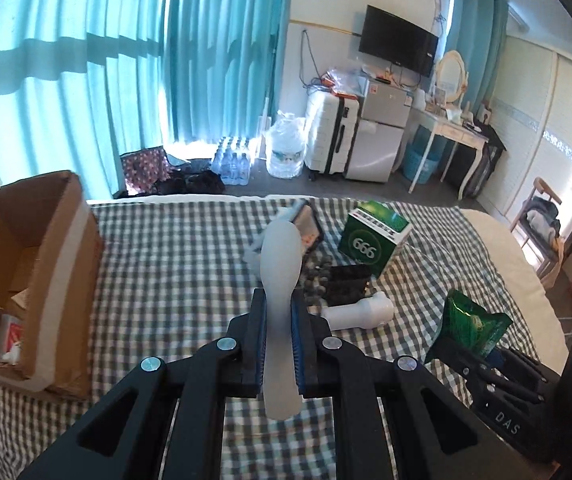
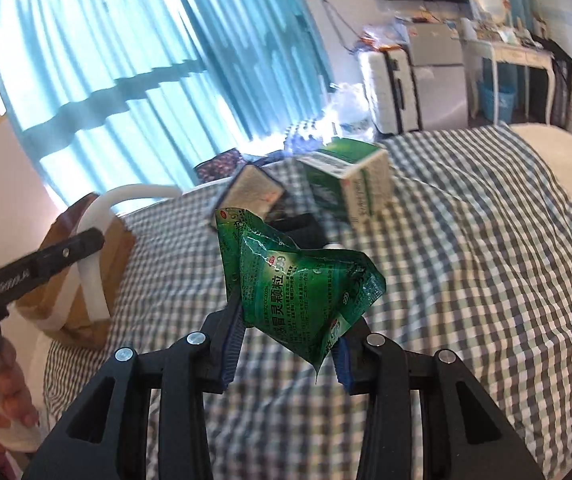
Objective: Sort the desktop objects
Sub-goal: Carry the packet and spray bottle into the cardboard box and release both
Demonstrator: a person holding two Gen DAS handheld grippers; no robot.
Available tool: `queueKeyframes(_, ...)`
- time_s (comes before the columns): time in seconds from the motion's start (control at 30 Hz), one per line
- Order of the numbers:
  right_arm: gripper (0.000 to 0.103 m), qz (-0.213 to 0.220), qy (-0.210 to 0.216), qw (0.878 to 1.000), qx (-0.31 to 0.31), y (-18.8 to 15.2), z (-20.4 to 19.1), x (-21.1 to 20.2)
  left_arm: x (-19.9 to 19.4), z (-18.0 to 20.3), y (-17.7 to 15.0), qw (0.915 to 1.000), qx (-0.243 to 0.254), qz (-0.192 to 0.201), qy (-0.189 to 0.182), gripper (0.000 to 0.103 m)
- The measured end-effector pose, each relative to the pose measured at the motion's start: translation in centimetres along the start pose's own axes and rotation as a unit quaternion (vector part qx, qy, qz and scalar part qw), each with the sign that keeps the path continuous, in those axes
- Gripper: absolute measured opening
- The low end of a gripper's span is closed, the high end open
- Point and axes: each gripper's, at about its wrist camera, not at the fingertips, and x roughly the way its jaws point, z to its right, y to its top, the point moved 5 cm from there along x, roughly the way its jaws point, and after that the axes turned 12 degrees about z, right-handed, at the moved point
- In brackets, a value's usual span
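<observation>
Claws both loaded over the checked bed (image 1: 166,280): left claw (image 1: 278,320) pinching white shoehorn (image 1: 280,264) at its stiff, slick neck (best gripped there), right claw (image 2: 291,320) clamping light, crinkly green medicine sachet (image 2: 305,288) by its soft body.

Lived-in bedroom, home or rented room. Checked bedspread (image 1: 174,264) in foreground; teal curtains (image 1: 86,80), wall-mounted TV (image 1: 397,40), white suitcase (image 1: 329,136), mini fridge (image 1: 377,136), dressing table (image 1: 451,130) with oval mirror (image 1: 450,76).
</observation>
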Motion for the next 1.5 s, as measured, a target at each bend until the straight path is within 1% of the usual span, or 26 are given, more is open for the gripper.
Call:
queueKeyframes(0.1, 0.038, 0.002, 0.011, 1.000, -0.020, 0.3, -3.4, -0.4, -1.5, -2.2, 1.0, 0.9999, -0.006, 0.010, 0.009, 0.011)
queueKeyframes(0.23, 0.038, 0.006, 0.039, 0.999, -0.038, 0.7, -7.7, -0.9, -3.8, -5.6, 2.2, 0.9993, -0.011, 0.026, 0.023, 0.011)
queueKeyframes(0.3, 0.038, 0.007, 0.049, 0.997, -0.052, 1.0, -10.1, -0.8, -4.8, -7.3, 2.8, 0.9989, -0.007, 0.029, 0.036, 0.011)
queueKeyframes(0.4, 0.038, 0.009, 0.068, 0.995, -0.067, 0.8, -13.1, -1.1, -6.1, -9.9, 3.7, 0.9980, -0.012, 0.041, 0.046, 0.011)
queueKeyframes(0.57, 0.038, 0.004, 0.111, 0.990, -0.084, 0.8, -19.1, 0.0, -7.8, -15.1, 4.8, 0.9962, -0.028, 0.051, 0.065, 0.011)
queueKeyframes(0.7, 0.038, -0.004, 0.141, 0.984, -0.110, 0.9, -24.0, 1.7, -8.3, -19.3, 5.3, 0.9943, -0.027, 0.053, 0.088, 0.011)
queueKeyframes(0.83, 0.038, -0.014, 0.184, 0.977, -0.105, 1.1, -29.0, 3.9, -8.1, -23.5, 4.8, 0.9923, -0.038, 0.045, 0.109, 0.011)
queueKeyframes(0.9, 0.038, -0.024, 0.199, 0.974, -0.104, 0.9, -31.4, 5.4, -7.8, -25.4, 4.3, 0.9915, -0.044, 0.039, 0.116, 0.011)
queueKeyframes(1.03, 0.038, -0.045, 0.200, 0.972, -0.118, -0.3, -35.6, 8.4, -6.5, -28.5, 2.9, 0.9904, -0.055, 0.018, 0.125, 0.011)
queueKeyframes(1.13, 0.038, -0.060, 0.200, 0.970, -0.120, -1.3, -37.5, 10.2, -6.0, -30.3, 1.9, 0.9897, -0.065, 0.007, 0.127, 0.011)
queueKeyframes(1.23, 0.038, -0.064, 0.200, 0.969, -0.127, -2.0, -38.6, 11.2, -5.7, -31.5, 0.9, 0.9888, -0.075, 0.002, 0.129, 0.011)
queueKeyframes(1.27, 0.039, -0.065, 0.201, 0.969, -0.128, -2.2, -38.9, 11.4, -5.6, -31.8, 0.7, 0.9883, -0.079, 0.002, 0.130, 0.013)
queueKeyframes(1.3, 0.039, -0.066, 0.201, 0.969, -0.130, -2.3, -39.2, 11.7, -5.6, -32.1, 0.6, 0.9880, -0.085, 0.003, 0.129, 0.019)
queueKeyframes(1.33, 0.043, -0.067, 0.199, 0.969, -0.130, -2.4, -39.3, 11.9, -5.7, -32.4, 0.5, 0.9876, -0.094, 0.005, 0.126, 0.025)
queueKeyframes(1.37, 0.055, -0.068, 0.196, 0.970, -0.127, -2.3, -39.3, 12.1, -5.9, -32.7, 0.4, 0.9869, -0.105, 0.009, 0.123, 0.030)
queueKeyframes(1.4, 0.058, -0.065, 0.189, 0.972, -0.122, -2.2, -39.2, 12.2, -6.2, -33.1, 0.4, 0.9854, -0.118, 0.012, 0.122, 0.050)
queueKeyframes(1.43, 0.063, -0.061, 0.185, 0.974, -0.115, -1.8, -39.0, 12.3, -6.5, -33.6, 0.3, 0.9833, -0.130, 0.015, 0.126, 0.074)
queueKeyframes(1.5, 0.066, -0.054, 0.181, 0.978, -0.092, -1.1, -38.2, 12.2, -7.1, -34.1, 0.6, 0.9801, -0.148, 0.028, 0.130, 0.091)
